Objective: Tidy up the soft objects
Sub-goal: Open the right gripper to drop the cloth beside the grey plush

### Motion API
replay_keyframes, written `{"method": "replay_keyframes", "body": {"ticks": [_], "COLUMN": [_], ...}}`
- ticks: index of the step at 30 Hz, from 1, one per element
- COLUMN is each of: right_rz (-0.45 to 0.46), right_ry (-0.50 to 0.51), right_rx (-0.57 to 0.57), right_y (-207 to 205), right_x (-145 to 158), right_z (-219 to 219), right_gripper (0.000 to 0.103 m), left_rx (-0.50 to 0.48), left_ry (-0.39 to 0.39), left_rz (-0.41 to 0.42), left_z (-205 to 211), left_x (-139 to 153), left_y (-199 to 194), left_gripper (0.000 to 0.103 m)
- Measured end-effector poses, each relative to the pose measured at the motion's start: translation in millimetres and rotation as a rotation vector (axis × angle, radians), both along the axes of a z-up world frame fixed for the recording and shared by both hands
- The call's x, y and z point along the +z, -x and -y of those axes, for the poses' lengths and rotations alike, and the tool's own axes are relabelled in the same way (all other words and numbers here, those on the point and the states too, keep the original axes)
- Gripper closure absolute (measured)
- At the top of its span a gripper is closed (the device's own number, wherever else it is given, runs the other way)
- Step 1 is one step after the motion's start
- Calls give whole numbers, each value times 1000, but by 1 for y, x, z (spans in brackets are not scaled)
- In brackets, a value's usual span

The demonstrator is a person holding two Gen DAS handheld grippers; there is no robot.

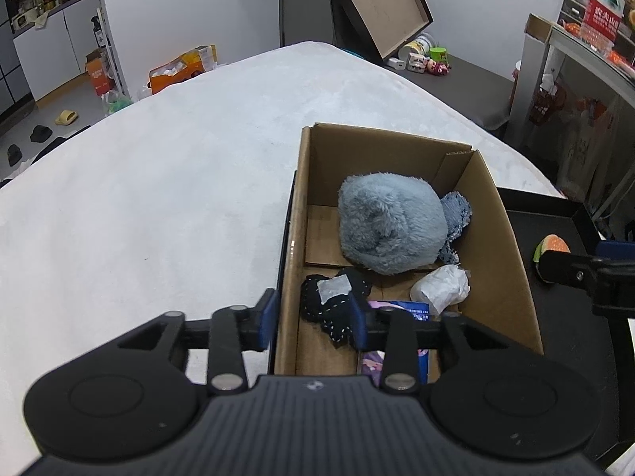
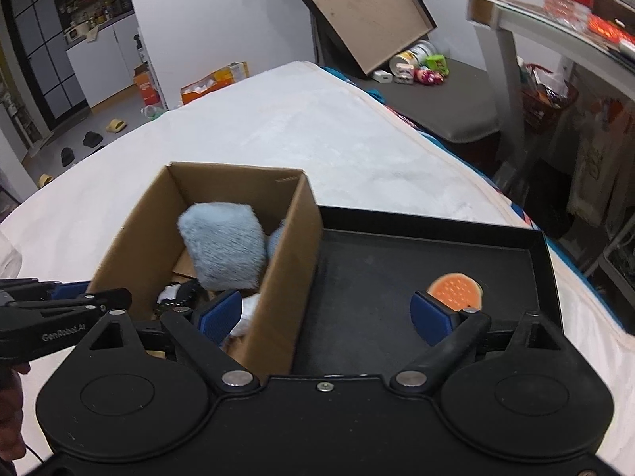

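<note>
A cardboard box (image 1: 492,214) stands on a white bed and holds a grey-blue plush (image 1: 391,224), a black knitted piece (image 1: 333,305), a white crumpled wad (image 1: 440,287) and a blue packet (image 1: 416,311). My left gripper (image 1: 313,317) is open, its jaws straddling the box's left wall, one finger inside by the black piece. My right gripper (image 2: 325,315) is open wide, straddling the box's (image 2: 293,261) right wall over a black tray (image 2: 436,218). An orange burger toy (image 2: 454,289) lies in the tray just past the right finger. The plush (image 2: 224,248) shows here too.
The white bed cover (image 1: 158,182) spreads left and beyond the box. A leaning board (image 1: 381,4), cans and small toys sit on the floor behind. A shelf with a water bottle (image 1: 605,8) stands at right. Slippers and an orange box lie on the floor at left.
</note>
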State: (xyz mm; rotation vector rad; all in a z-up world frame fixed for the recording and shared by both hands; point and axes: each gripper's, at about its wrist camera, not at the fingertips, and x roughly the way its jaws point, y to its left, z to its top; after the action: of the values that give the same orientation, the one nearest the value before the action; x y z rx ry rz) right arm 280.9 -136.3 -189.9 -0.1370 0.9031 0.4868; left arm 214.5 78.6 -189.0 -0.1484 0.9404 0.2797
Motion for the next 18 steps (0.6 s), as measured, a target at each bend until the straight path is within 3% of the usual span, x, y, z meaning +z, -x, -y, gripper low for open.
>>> {"method": "replay_keyframes", "body": {"ticks": [11, 18], "right_rz": [-42, -60], "right_ry": [-7, -12], "right_rx": [-67, -115], "right_y": [-15, -27], "right_x": [-22, -39], "right_z": [36, 56], "right_gripper": [10, 10], "left_rx": [-9, -17], "left_ry": [-39, -53], "left_rz": [-49, -78], "left_z": [16, 24], "left_x": [-4, -11], "left_y": [-15, -25], "left_gripper": [27, 24]}}
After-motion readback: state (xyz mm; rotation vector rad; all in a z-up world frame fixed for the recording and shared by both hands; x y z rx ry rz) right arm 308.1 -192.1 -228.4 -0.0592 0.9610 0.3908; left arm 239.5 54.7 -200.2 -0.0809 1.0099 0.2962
